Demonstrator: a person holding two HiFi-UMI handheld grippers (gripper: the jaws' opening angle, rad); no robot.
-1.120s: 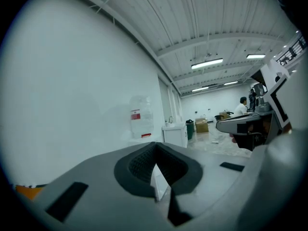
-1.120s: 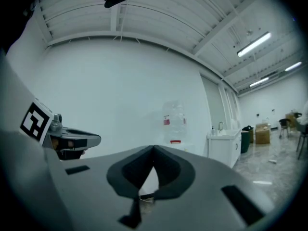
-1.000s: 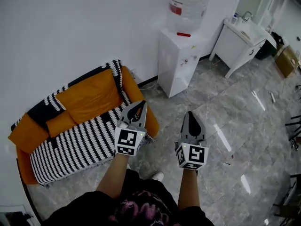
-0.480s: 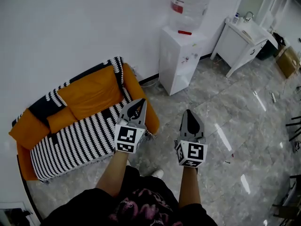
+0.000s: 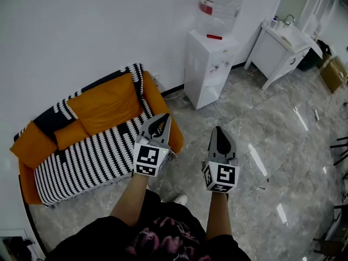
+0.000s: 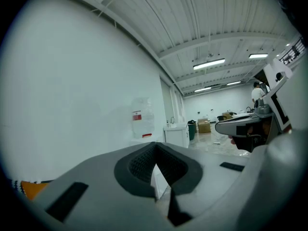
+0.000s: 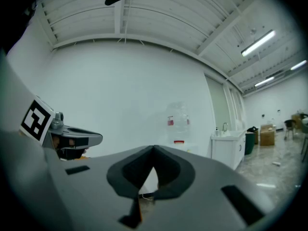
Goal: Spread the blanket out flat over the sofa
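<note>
An orange sofa [image 5: 103, 110]; a black-and-white striped blanket [image 5: 87, 159] laid over the sofa's seat and back; a water dispenser [image 5: 209, 69] right of the sofa; the left tool [image 5: 159, 123], held closed and empty above the sofa's right arm; the right tool [image 5: 219, 137], closed and empty, farther right.

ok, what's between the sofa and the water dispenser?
The head view shows only a strip of grey floor between the sofa and the water dispenser, with a pale cable at the wall's foot.
</note>
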